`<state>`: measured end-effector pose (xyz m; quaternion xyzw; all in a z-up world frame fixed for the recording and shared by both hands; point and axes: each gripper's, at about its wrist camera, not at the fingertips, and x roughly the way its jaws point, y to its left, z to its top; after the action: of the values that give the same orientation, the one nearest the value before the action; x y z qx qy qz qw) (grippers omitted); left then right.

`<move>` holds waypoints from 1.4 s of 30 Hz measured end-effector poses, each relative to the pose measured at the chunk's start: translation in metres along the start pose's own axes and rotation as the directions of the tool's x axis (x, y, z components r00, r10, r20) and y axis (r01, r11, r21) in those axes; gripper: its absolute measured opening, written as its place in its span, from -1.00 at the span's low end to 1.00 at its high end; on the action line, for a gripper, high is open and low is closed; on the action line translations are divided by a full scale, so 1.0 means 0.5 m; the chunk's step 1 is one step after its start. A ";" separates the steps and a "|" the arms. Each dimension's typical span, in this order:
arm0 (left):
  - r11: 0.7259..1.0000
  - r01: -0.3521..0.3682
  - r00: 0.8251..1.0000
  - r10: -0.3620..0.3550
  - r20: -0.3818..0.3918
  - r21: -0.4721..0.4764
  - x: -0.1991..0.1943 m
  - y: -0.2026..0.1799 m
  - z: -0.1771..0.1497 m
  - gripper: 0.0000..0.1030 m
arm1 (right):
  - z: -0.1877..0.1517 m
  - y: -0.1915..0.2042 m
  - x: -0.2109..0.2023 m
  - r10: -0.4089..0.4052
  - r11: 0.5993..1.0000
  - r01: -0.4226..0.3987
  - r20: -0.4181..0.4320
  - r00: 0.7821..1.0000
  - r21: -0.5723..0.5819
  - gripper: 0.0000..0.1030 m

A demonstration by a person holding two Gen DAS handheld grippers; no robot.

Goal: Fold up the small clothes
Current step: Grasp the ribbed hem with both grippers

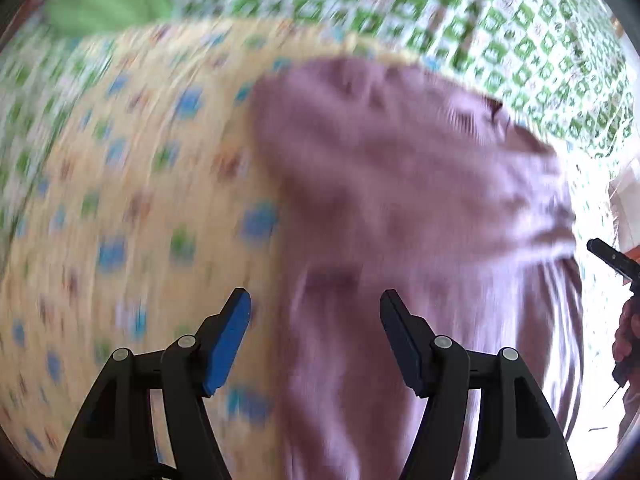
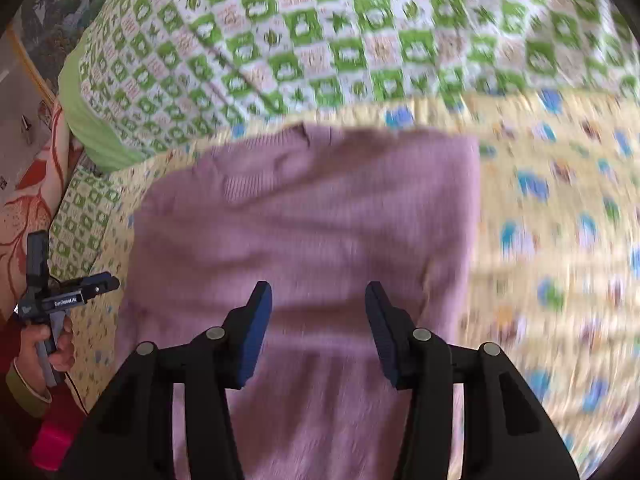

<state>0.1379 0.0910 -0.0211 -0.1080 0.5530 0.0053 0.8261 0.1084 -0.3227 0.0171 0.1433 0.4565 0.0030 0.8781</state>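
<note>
The mauve sweater (image 2: 304,208) is spread on the yellow quilt (image 2: 560,240) below both spread, empty tools: left tool (image 1: 316,300), right tool (image 2: 319,294). "GenRobot.AI" is printed on the left tool.

You have one mauve knitted garment (image 2: 304,216) in front of you. It lies on one yellow patterned cloth (image 2: 560,216). Behind them you can count one green-and-white checked quilt (image 2: 320,32). You hold two tools: left tool (image 1: 316,336), right tool (image 2: 318,328).
</note>
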 end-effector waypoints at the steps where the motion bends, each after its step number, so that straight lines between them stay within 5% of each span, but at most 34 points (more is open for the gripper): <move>1: 1.000 0.009 1.000 -0.009 -0.017 -0.022 -0.003 0.005 -0.030 0.31 | -0.034 0.001 -0.015 0.000 1.000 0.000 -0.008 1.000 0.017 -0.02; 10: 0.994 0.057 0.994 -0.065 -0.090 -0.095 -0.043 0.039 -0.274 0.32 | -0.215 0.038 -0.101 -0.001 0.987 0.002 -0.007 1.000 0.158 0.12; 22: 0.996 0.091 0.979 -0.092 -0.180 -0.018 -0.047 0.000 -0.369 0.32 | -0.372 0.060 -0.200 -0.057 0.977 0.056 -0.002 0.998 0.208 0.12; 29: 0.990 0.024 0.981 0.004 -0.195 0.137 -0.064 0.003 -0.454 0.08 | -0.460 0.029 -0.249 -0.116 0.955 0.116 -0.013 0.993 0.273 0.13; 42: 0.987 0.159 0.964 -0.163 -0.212 -0.039 -0.080 0.045 -0.507 0.30 | -0.543 0.003 -0.274 -0.120 0.939 0.123 -0.029 0.992 0.322 0.16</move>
<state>-0.1120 0.0709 -0.0810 -0.1615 0.6280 -0.0674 0.7583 -0.1892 -0.2723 -0.0201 0.2566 0.4628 -0.1253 0.8392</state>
